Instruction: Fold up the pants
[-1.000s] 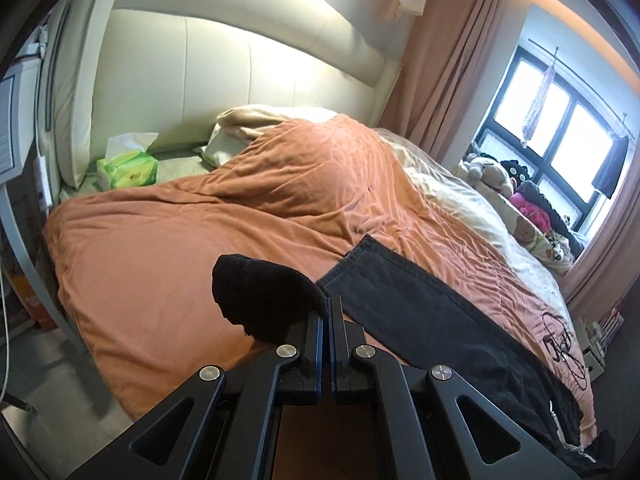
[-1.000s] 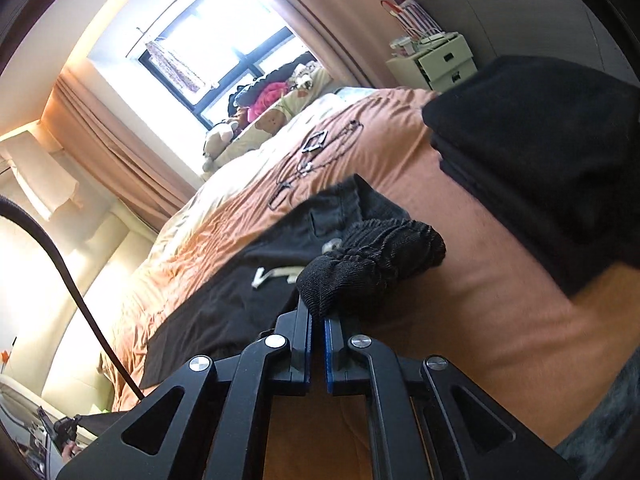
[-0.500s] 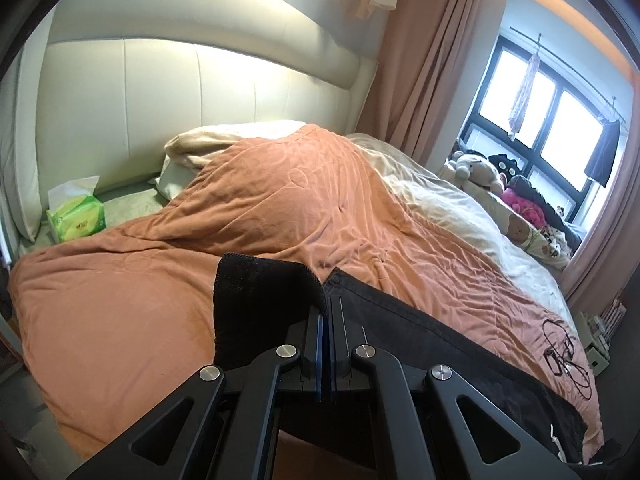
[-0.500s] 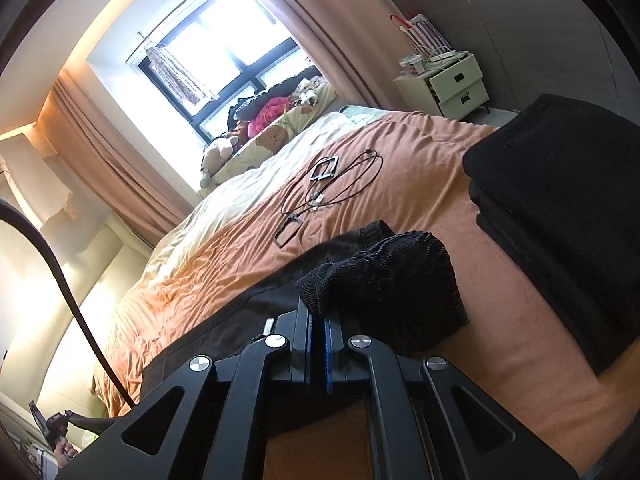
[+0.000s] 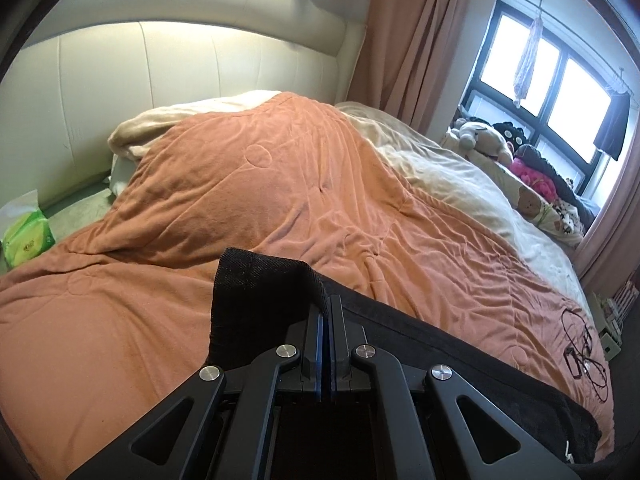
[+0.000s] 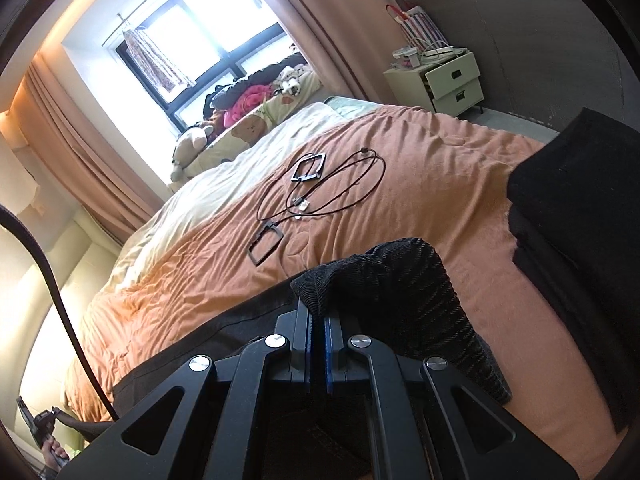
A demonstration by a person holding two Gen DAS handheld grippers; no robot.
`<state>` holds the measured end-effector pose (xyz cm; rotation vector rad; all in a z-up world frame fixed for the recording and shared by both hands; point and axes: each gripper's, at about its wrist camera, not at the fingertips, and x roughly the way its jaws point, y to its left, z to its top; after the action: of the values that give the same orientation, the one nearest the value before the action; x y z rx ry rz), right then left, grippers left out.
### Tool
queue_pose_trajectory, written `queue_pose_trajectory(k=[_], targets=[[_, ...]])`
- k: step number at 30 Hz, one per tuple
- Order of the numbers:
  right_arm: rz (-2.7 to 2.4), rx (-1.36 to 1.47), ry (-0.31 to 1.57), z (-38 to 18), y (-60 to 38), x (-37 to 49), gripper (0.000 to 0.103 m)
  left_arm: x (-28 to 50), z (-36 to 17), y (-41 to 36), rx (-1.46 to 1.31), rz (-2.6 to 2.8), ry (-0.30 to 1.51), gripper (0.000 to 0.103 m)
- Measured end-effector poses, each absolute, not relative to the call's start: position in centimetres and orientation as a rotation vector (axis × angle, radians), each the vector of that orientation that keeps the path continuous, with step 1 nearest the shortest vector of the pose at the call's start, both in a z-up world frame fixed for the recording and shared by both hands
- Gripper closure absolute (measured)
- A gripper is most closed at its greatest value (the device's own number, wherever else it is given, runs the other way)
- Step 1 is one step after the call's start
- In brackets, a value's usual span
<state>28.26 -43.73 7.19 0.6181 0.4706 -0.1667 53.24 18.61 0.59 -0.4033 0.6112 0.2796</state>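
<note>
Black pants (image 5: pixel 460 364) lie stretched along the near edge of the bed on an orange blanket (image 5: pixel 280 200). My left gripper (image 5: pixel 329 304) is shut on one end of the pants, and a flap of black cloth (image 5: pixel 260 292) stands up over its left finger. My right gripper (image 6: pixel 317 312) is shut on the other end of the pants (image 6: pixel 404 288), where the ribbed black cloth bunches over the right finger. The pants run under both grippers, so their near edge is hidden.
A stack of folded black garments (image 6: pixel 580 220) sits on the bed to the right. Black cables and frames (image 6: pixel 312 196) lie on the blanket beyond the pants. A tissue pack (image 5: pixel 26 236) sits by the cream headboard (image 5: pixel 180 80). Stuffed toys (image 5: pixel 488 140) line the window side.
Both grippers have carried their ends of the pants toward the near edge of the bed. The cloth between them has drawn straighter and flatter, and the far part of the bed now shows more.
</note>
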Motion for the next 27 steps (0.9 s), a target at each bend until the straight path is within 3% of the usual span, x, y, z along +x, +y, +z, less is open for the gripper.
queue_pose_trajectory(k=[19,27], targets=[[-0.238,0.556,0.586,5.4,-43.0,41.0,0.102,68.0,-8.5,18.8,-0.442,0.300,0.803,0.101],[-0.262,0.521,0.620,5.0,-42.7,44.4,0.102,71.6,-9.8,18.6,-0.418,0.323,0.831,0.101]])
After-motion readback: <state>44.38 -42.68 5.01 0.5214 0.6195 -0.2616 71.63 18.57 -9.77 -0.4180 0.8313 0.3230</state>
